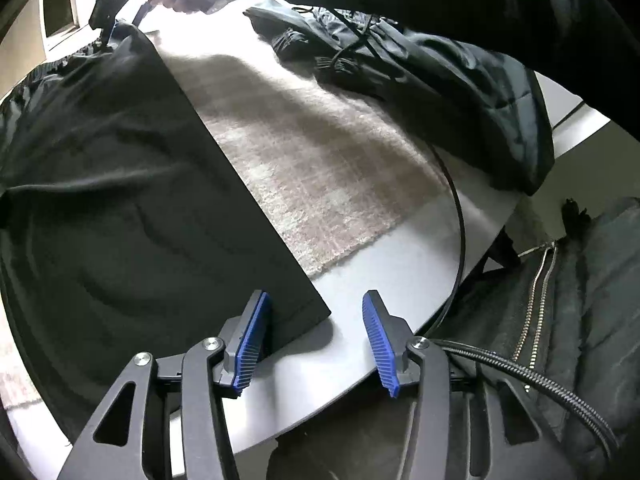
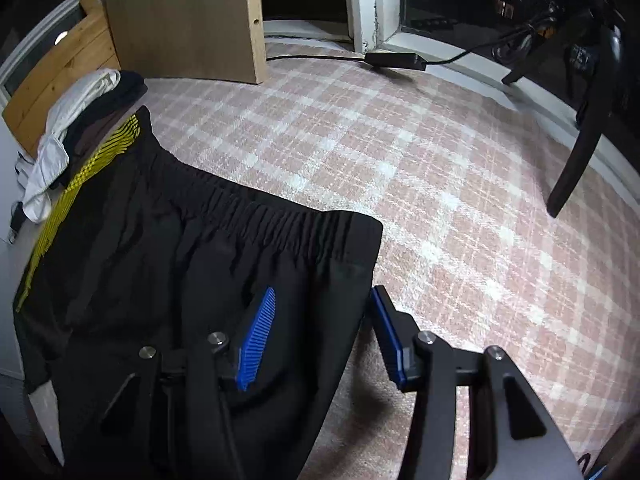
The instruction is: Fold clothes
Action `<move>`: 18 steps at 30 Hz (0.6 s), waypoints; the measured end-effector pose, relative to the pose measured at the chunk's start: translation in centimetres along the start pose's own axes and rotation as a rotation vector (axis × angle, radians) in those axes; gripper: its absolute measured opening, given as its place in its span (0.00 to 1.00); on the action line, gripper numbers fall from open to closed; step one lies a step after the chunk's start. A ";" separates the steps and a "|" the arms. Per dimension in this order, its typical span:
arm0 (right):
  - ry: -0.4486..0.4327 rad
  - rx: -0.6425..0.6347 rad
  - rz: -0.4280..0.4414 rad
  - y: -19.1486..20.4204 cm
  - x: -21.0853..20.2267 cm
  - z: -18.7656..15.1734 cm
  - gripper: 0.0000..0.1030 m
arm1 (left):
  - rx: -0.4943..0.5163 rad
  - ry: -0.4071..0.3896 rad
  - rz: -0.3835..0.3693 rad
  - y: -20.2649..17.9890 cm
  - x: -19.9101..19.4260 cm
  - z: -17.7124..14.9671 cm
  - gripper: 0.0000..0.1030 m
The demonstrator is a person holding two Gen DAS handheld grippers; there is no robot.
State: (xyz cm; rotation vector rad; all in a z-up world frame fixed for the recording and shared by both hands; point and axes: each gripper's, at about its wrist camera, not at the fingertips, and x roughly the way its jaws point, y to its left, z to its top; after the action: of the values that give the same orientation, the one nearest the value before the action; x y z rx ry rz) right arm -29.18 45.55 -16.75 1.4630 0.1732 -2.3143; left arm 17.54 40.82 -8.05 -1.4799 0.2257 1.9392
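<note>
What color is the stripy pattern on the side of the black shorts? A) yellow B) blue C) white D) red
A: in the right wrist view the black shorts carry a yellow striped pattern running down their side, near the elastic waistband.

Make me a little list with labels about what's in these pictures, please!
garment: black shorts with yellow side stripe, lying flat on a grey table
waistband: elastic, gathered
left gripper: open, straddling the shorts' bottom corner
right gripper: open, straddling the shorts' waistband corner
other clothes: dark crumpled pile; white and dark stack
floor: pink checked carpet
fold: not started
</note>
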 end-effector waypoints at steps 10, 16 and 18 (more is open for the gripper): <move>-0.033 -0.008 0.013 -0.1 -2.0 -0.1 0.47 | -0.130 -0.052 -0.202 2.8 -5.7 -1.5 0.43; -0.051 -0.032 0.001 -0.3 -3.9 -0.6 0.47 | -0.166 -0.056 -0.273 2.8 -5.8 -1.5 0.45; -0.053 -0.039 -0.001 -0.4 -4.4 -0.9 0.47 | -0.168 -0.066 -0.302 2.7 -5.6 -1.3 0.45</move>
State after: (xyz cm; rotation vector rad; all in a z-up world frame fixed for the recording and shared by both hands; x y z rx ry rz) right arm -26.95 47.33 -13.31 1.3816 0.2032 -2.3344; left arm 17.61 35.85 -4.10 -1.4576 -0.1850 1.7907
